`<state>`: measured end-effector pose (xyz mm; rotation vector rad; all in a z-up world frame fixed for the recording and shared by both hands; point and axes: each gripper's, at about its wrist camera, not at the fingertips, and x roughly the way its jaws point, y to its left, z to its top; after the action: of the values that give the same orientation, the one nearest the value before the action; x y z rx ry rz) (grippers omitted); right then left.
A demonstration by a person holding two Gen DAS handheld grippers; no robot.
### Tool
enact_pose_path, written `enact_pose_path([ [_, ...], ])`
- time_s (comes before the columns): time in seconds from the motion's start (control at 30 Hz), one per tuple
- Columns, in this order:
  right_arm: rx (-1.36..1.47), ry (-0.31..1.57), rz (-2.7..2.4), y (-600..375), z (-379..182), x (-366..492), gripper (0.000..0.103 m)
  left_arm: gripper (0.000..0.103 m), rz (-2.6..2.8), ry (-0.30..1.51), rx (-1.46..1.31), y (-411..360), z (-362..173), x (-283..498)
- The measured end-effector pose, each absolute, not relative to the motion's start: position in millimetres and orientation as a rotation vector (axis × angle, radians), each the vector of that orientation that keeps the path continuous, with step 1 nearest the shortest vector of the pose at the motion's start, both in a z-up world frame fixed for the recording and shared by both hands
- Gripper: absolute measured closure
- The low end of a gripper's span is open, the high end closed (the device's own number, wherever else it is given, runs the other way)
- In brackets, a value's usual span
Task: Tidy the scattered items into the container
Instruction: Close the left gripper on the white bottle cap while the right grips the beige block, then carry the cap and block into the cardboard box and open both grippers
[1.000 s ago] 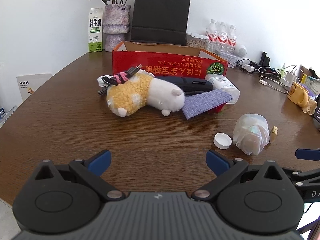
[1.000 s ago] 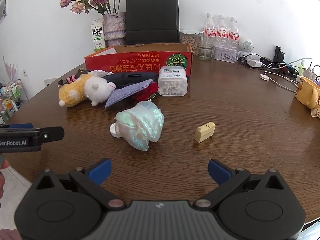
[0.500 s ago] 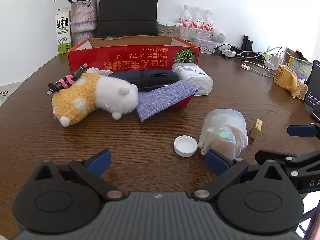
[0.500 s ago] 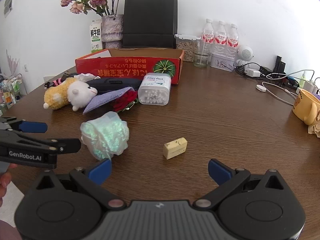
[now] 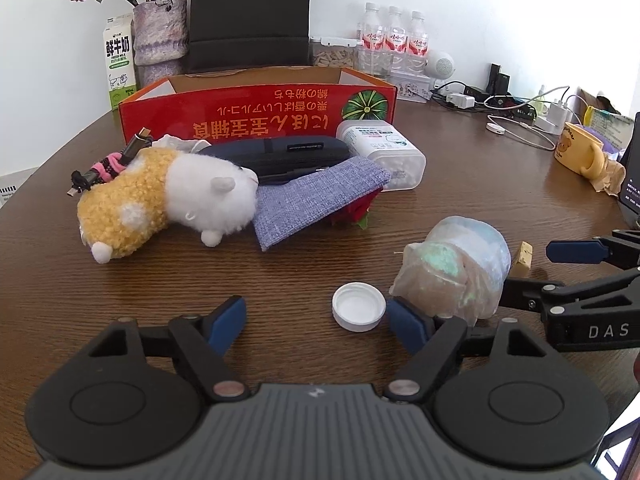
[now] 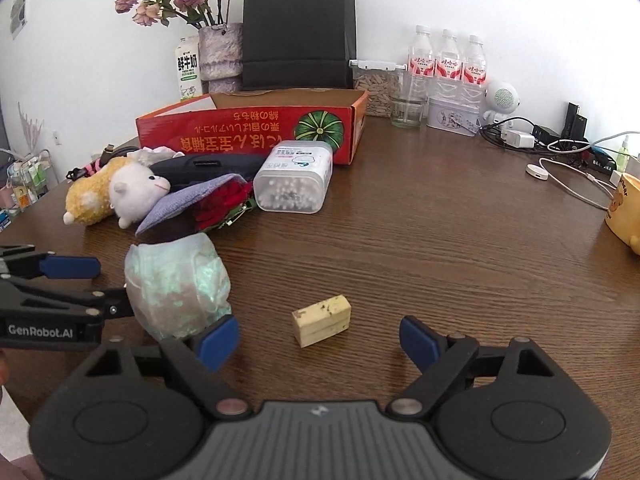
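Observation:
My left gripper (image 5: 316,322) hovers low over the wooden table, its jaws closing, with a white bottle cap (image 5: 359,306) between them next to the right pad; no pad touches it. My right gripper (image 6: 318,336) is also closing, with a small yellow block (image 6: 322,320) between its pads and untouched. A crumpled iridescent plastic bag (image 5: 452,272) (image 6: 176,284) lies between the two grippers. Behind stands the open red cardboard box (image 5: 256,108) (image 6: 248,128). In front of it lie a plush toy (image 5: 160,200), a grey-blue cloth (image 5: 316,196), a black case (image 5: 276,152), a cotton-swab box (image 6: 296,184) and a red rose (image 6: 224,204).
A cable bundle with a pink tie (image 5: 104,168) rests on the plush toy. At the back are a milk carton (image 5: 118,60), a flower vase (image 6: 220,52), a black paper bag (image 6: 298,32) and water bottles (image 6: 448,64). Chargers and cables (image 6: 560,152) and a yellow mug (image 5: 576,148) crowd the right.
Both grippers moved in over the table: the cap now lies between the left fingers and the block between the right fingers. Both pairs of jaws have narrowed.

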<state>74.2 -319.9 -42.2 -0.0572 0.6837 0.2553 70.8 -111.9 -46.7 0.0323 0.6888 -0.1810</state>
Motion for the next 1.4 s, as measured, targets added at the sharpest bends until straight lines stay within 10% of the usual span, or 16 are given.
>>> enact_pose_path([
  [0.23, -0.067, 0.675, 0.258, -315.2, -46.9, 85.3, 0.034, 0.042, -0.189, 0.679, 0.05, -114.0, -47.0, 70.1],
  [0.43, -0.041, 0.654, 0.255, -315.7, -45.1, 81.2, 0.073, 0.073, -0.214, 0.665, 0.035, -109.4, -45.7, 67.2],
  [1.4, 0.066, 0.557, 0.188, -290.8, -2.5, 39.3, 0.073, 0.073, -0.167, 0.561, -0.099, -32.6, -12.8, 46.1],
])
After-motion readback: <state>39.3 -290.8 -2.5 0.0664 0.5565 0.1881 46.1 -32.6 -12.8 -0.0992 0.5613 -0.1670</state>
